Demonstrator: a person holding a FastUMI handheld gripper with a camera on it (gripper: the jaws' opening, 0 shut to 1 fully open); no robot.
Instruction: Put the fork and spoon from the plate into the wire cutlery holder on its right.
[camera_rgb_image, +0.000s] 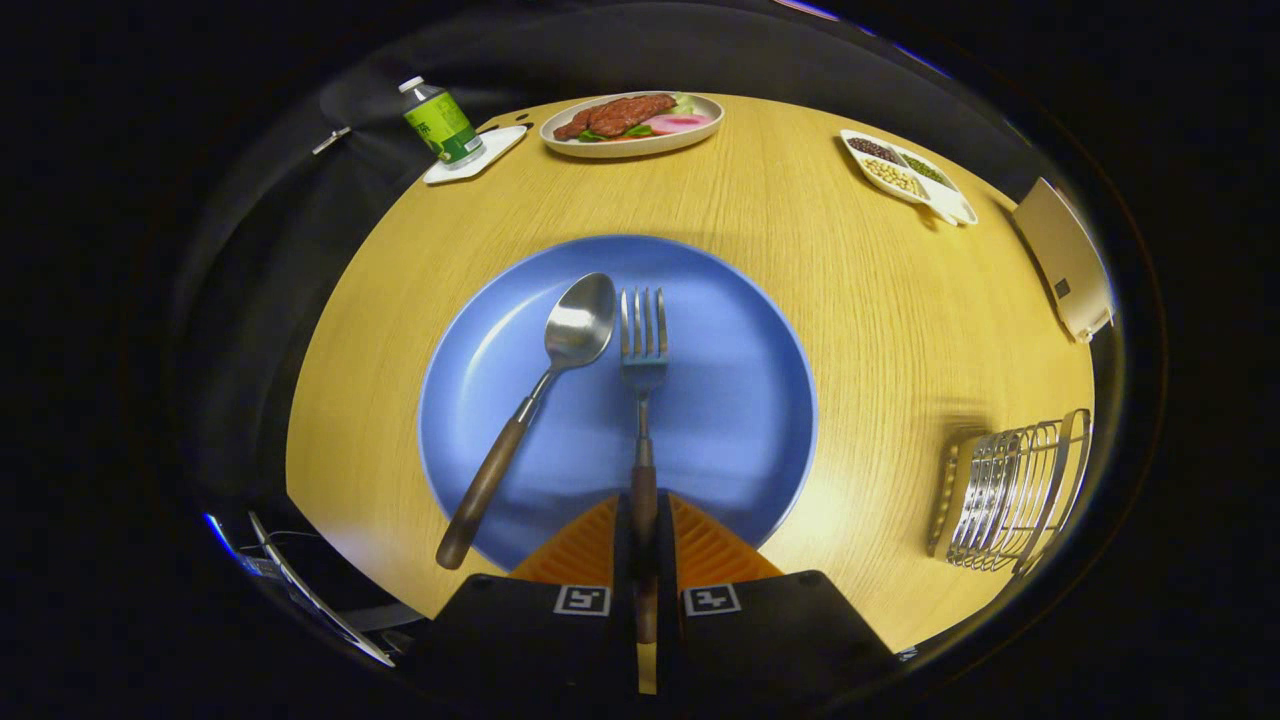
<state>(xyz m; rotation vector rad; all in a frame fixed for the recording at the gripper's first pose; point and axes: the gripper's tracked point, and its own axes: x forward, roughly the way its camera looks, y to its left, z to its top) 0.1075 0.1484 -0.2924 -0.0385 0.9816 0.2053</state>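
A round blue plate (740, 420) lies on the wooden table just ahead of my fingers. On it rests a metal spoon (545, 385) with a brown wooden handle, angled to the left. Beside it a metal fork (643, 390) points straight away from me. My gripper (645, 530) is shut on the fork's wooden handle, which runs between both fingers. The wire cutlery holder (1010, 490) stands on the table to the right of the plate, beyond my right finger.
At the table's far side sit a plate of meat and vegetables (632, 122), a green bottle (443, 122) on a white coaster, and a divided white dish of beans (908, 176). A tan box (1065, 260) lies at the far right edge.
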